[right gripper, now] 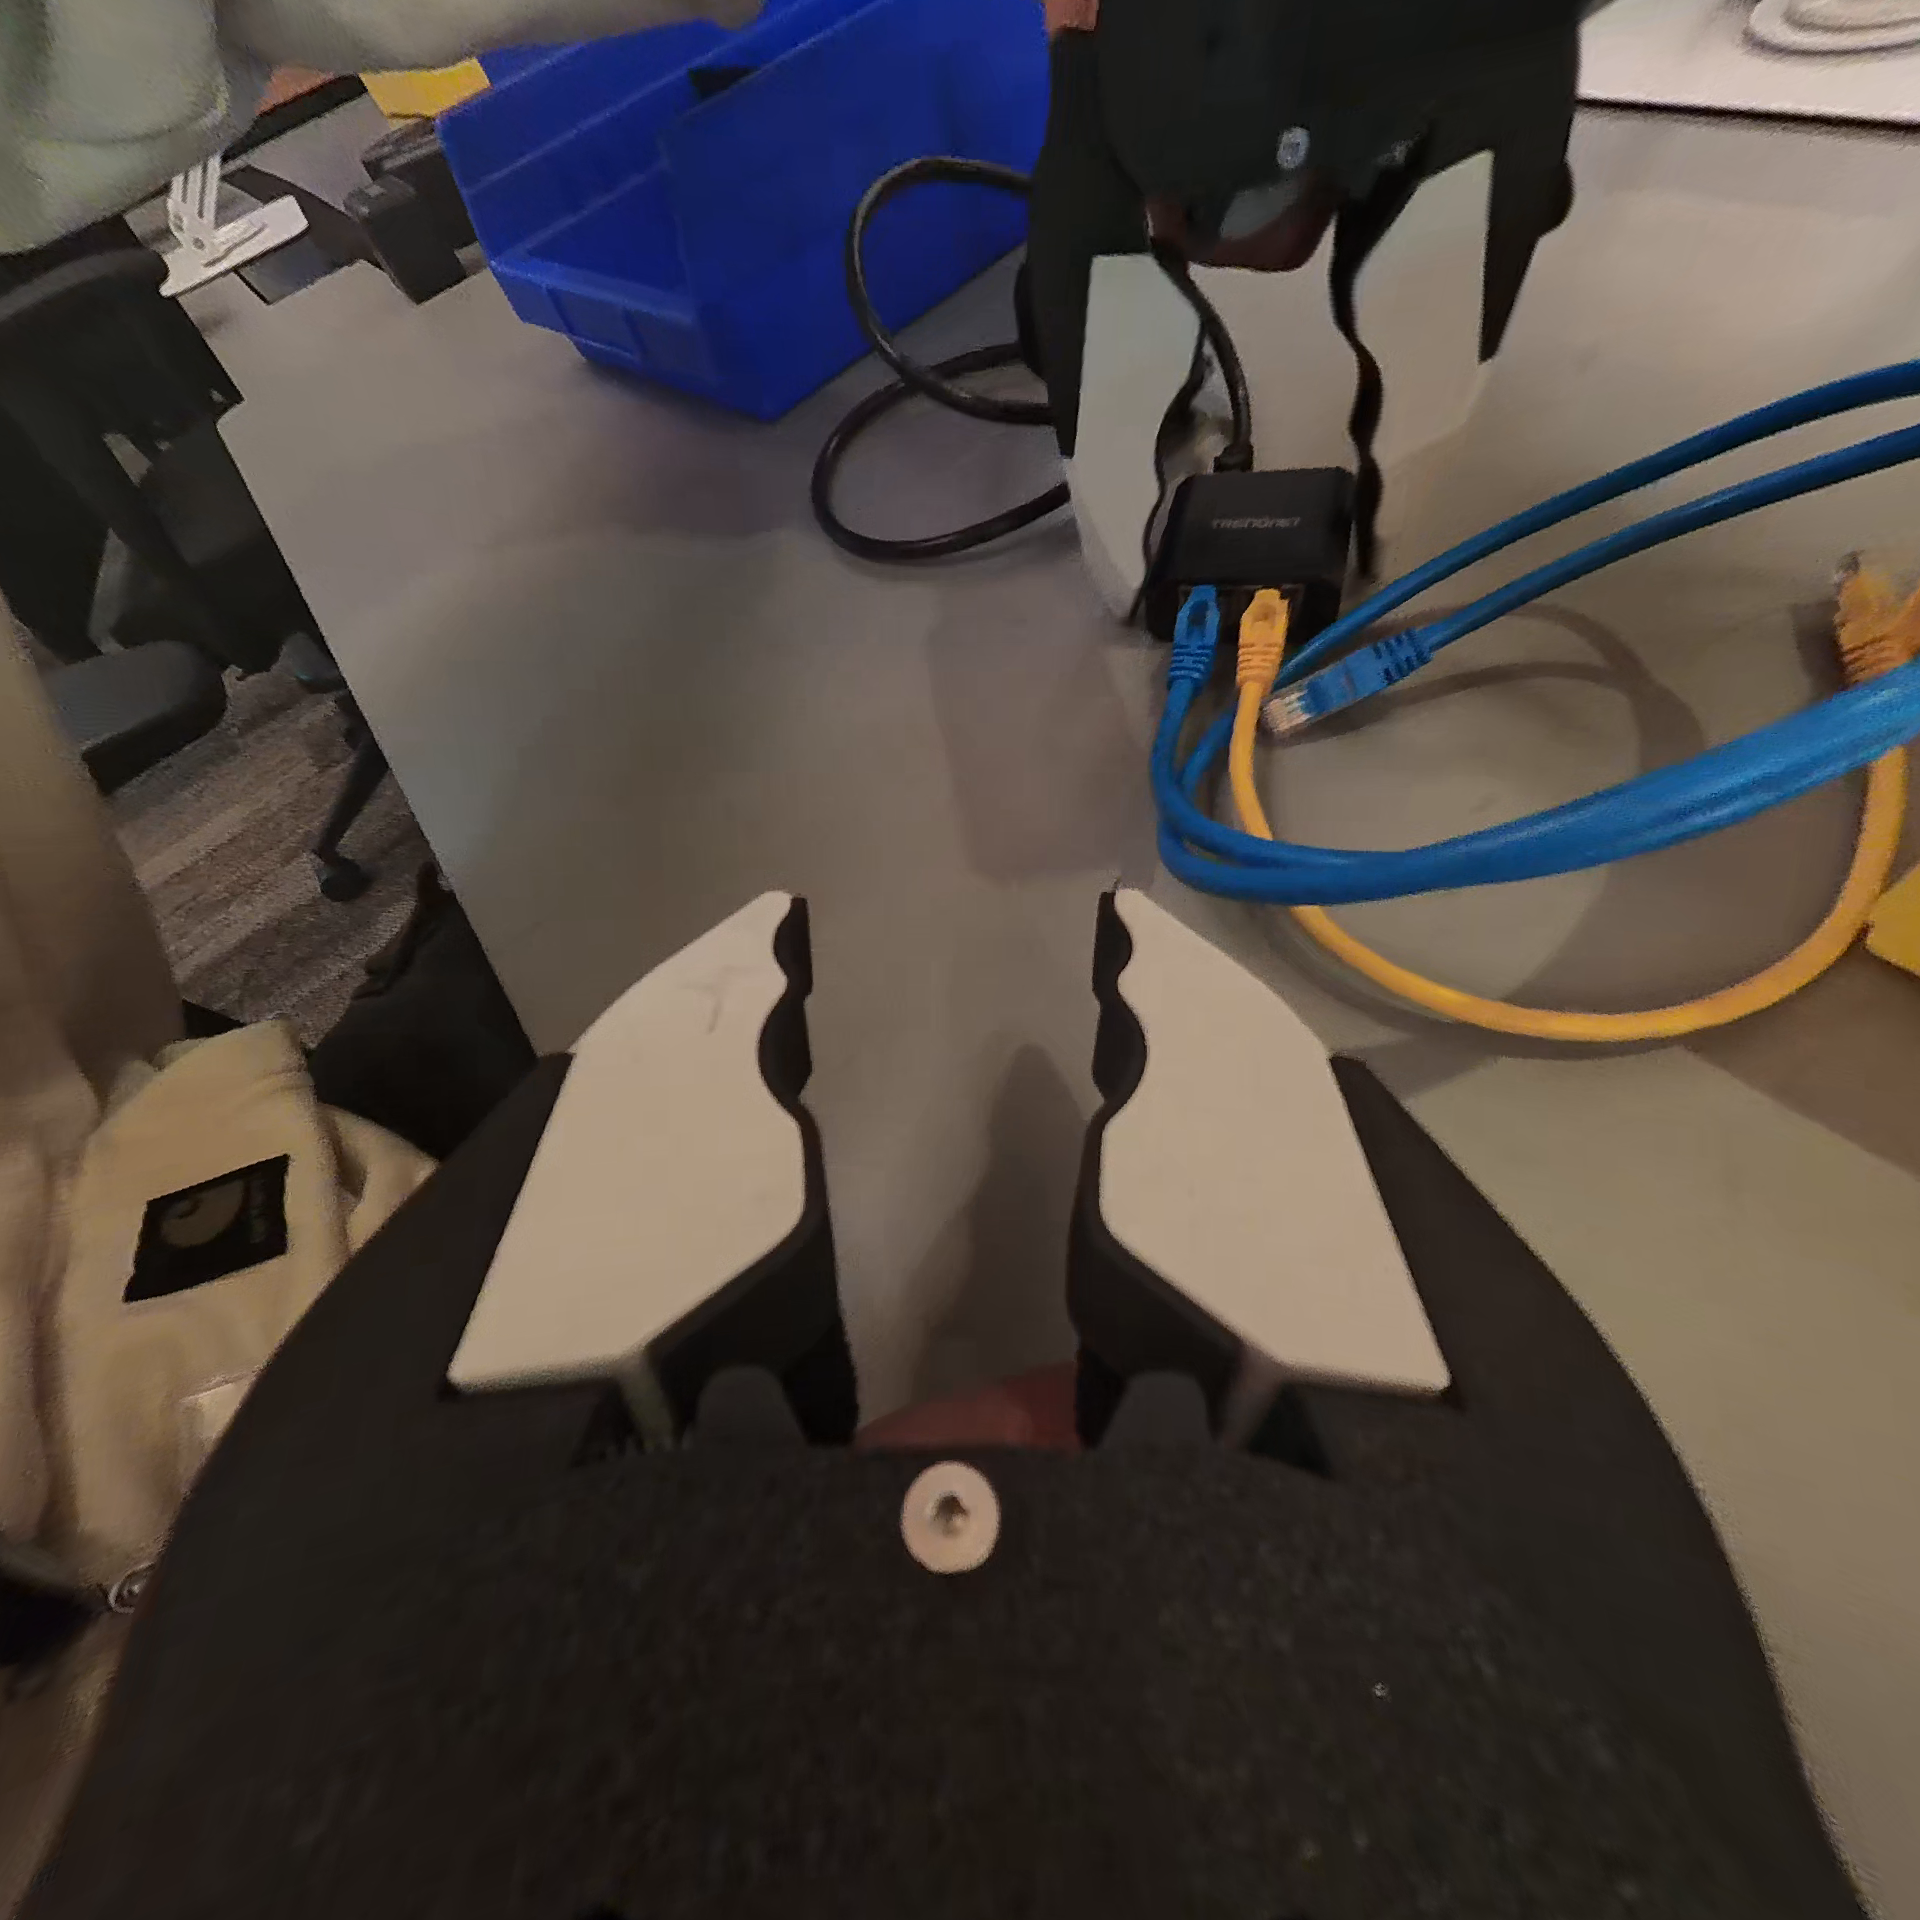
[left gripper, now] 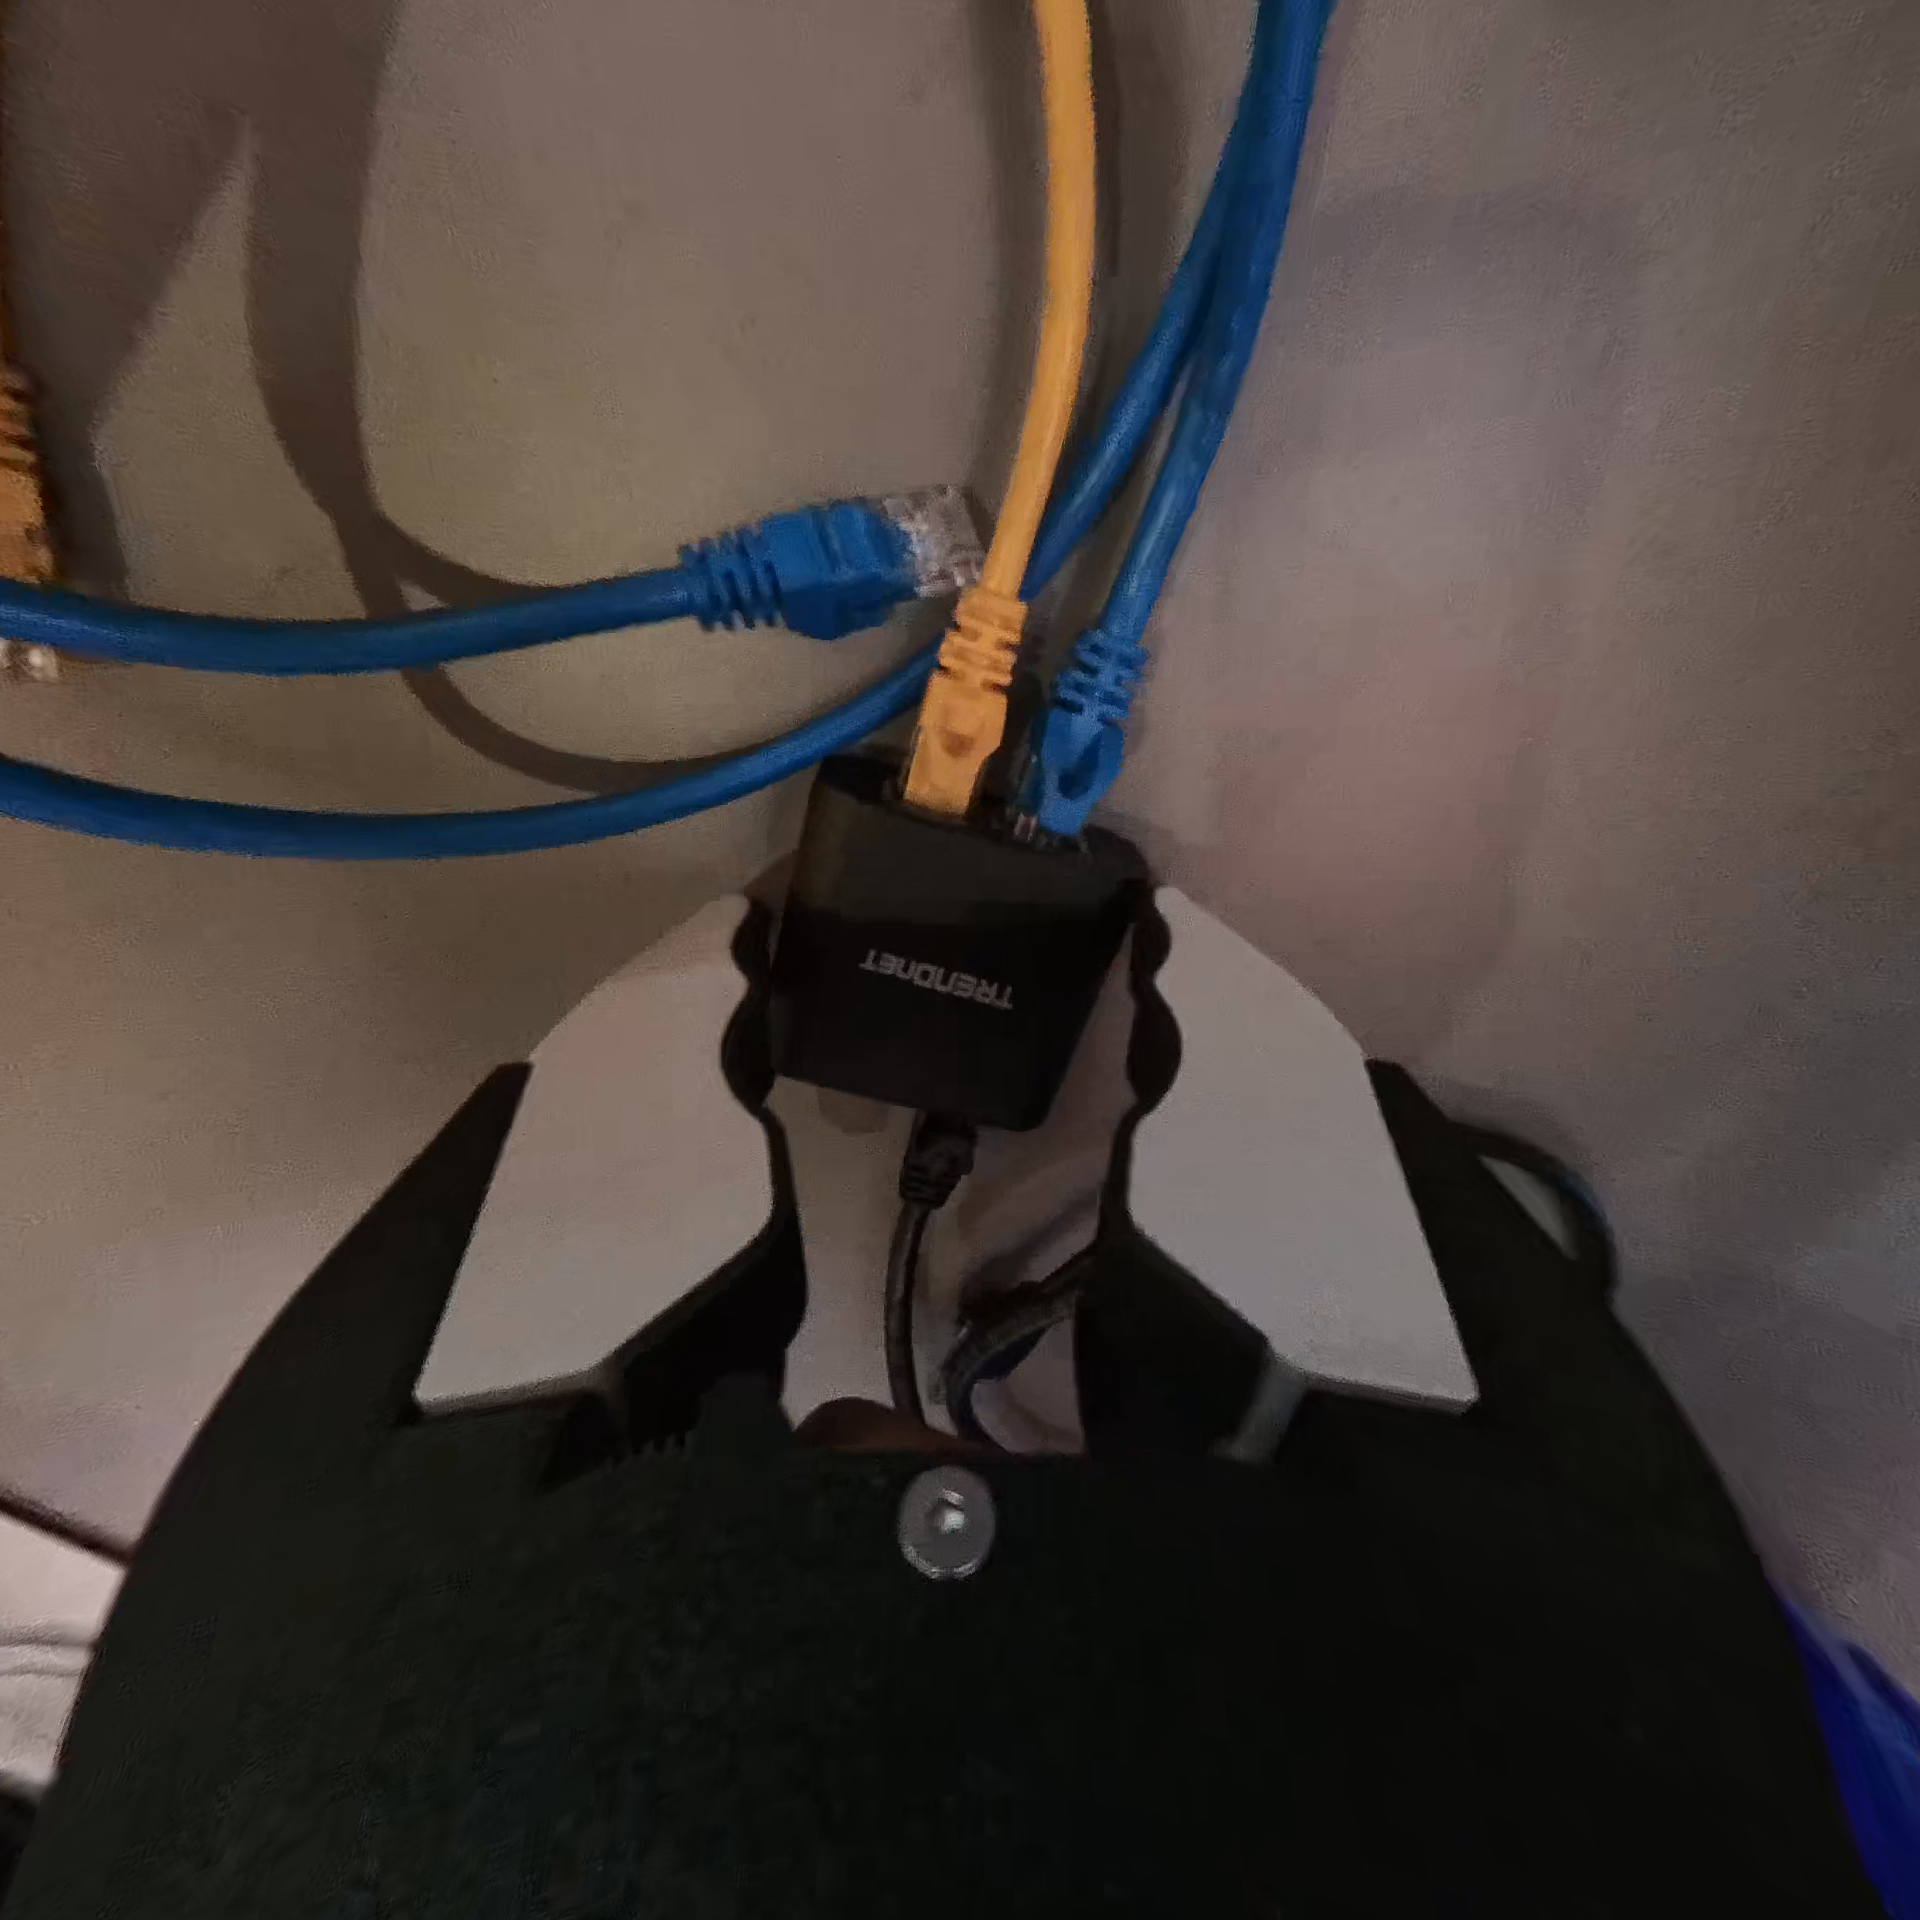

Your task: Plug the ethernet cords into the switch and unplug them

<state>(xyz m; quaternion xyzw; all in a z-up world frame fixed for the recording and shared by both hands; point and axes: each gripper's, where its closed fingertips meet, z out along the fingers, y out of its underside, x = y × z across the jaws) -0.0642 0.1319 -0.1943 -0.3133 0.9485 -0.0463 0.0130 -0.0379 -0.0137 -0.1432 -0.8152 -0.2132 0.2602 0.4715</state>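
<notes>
Currently: left claw [left gripper: 940, 997] clamped on black switch [left gripper: 935, 966] on grey surface [right gripper: 727, 644]. Yellow cord [left gripper: 961, 717], one blue cord [left gripper: 1086, 727] plugged; second blue plug [left gripper: 831, 561] loose beside ports. Right claw [right gripper: 951, 997] apart, empty, near. Plugging seems partway; unplugging left.

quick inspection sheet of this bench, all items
surface: grey table, bare in the middle
job's things: black switch; yellow cord and one blue cord plugged in; a loose blue plug lies beside them
clutter: blue bin
grippers: left tool shut on switch; right tool open, empty
cables: black power lead coiled behind switch
surroundings: chair, cream garment
</notes>
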